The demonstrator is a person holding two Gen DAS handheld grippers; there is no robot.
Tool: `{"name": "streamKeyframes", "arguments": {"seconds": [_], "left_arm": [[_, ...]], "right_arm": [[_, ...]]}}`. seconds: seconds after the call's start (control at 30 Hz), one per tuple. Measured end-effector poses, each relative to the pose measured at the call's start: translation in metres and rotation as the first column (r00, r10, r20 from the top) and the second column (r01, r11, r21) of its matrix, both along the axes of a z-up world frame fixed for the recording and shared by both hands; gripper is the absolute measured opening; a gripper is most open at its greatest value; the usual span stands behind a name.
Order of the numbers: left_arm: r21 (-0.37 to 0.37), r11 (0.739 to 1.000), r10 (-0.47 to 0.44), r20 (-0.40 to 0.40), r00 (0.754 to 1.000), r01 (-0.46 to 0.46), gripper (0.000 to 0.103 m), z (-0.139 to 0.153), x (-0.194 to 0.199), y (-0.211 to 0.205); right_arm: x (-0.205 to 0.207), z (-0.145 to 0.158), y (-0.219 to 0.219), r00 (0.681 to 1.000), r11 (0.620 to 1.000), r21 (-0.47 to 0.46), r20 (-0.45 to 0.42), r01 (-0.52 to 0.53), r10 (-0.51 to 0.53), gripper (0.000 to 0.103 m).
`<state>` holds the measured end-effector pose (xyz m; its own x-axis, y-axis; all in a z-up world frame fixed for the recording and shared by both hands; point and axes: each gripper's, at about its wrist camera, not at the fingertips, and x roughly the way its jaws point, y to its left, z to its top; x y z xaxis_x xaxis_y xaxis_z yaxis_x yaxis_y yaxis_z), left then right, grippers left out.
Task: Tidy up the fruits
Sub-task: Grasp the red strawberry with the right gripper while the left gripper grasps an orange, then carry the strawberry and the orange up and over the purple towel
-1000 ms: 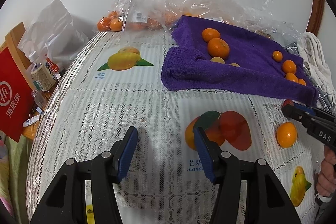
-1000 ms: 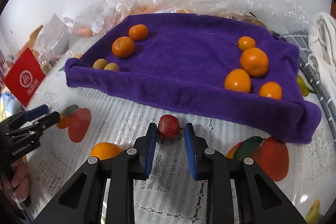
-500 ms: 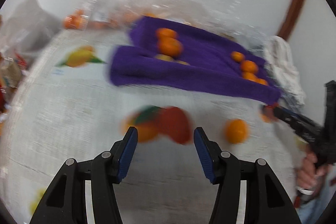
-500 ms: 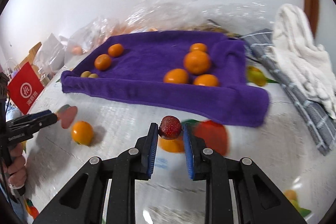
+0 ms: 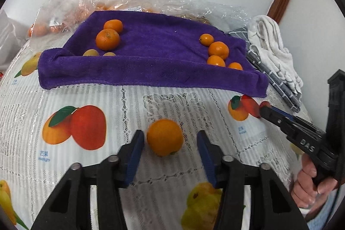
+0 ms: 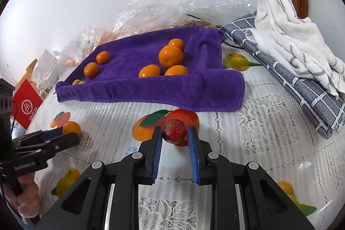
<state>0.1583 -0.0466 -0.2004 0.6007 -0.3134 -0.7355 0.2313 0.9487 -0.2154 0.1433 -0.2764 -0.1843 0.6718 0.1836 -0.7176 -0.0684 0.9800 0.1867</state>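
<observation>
Strawberry (image 6: 174, 131) pinched in right claw (image 6: 174, 139).

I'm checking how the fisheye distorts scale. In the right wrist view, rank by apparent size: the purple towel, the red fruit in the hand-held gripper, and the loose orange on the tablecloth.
1. purple towel, by far.
2. red fruit.
3. loose orange.
The red fruit is nearer the camera, so this ranking is unsure.

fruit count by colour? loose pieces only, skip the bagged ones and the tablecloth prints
Orange: 7, six on the purple towel, one orange fruit on the table between the open left hand-held gripper fingers.
Yellow-green: 2 small fruits at the towel's fold.
Red: 1 red fruit, clamped in the right hand-held gripper.
Total: 10
</observation>
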Motion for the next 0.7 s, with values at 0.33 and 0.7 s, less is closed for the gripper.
{"name": "streamKeyframes", "arguments": {"seconds": [0.33,0.7], "left_arm": [[-0.107,0.994,0.024,0.048,0.999,-0.019,0.031,0.002,-0.005,0.015],[-0.177,0.984,0.044,0.123,0.991,-0.021,0.031,0.012,-0.016,0.027]], "right_arm": [[-0.003,0.001,0.002,1.0,1.0,0.007,0.008,-0.003,0.003,0.024],[-0.006,0.003,-0.002,1.0,1.0,0.031,0.031,0.003,-0.004,0.024]]}}
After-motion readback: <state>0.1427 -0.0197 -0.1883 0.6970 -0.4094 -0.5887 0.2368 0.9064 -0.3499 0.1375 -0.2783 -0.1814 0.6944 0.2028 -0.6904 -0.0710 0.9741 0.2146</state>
